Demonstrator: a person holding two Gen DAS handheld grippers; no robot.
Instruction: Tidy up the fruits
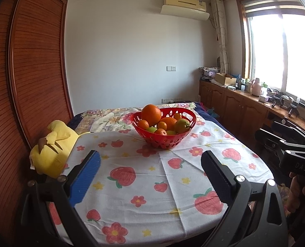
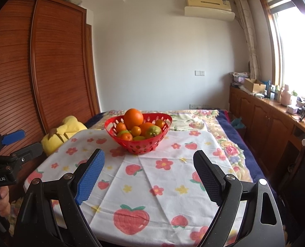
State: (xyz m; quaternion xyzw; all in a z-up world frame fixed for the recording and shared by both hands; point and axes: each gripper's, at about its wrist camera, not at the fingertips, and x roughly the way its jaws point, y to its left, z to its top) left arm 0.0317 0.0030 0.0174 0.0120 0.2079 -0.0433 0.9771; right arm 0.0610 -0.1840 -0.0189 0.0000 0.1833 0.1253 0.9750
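Both grippers, left gripper (image 1: 150, 164) and right gripper (image 2: 148, 164), hold jaws spread and unladen, well short of the fruit basket (image 1: 180, 139).

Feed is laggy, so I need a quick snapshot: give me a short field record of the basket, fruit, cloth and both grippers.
basket: red basket, upright on the strawberry cloth
fruit: large orange on top; smaller oranges and greenish fruit beneath, all inside
loose fruit on cloth: none visible
left gripper: open, empty, short of the basket
right gripper: open, empty, short of the basket
beside cloth: yellow plush toy, at left
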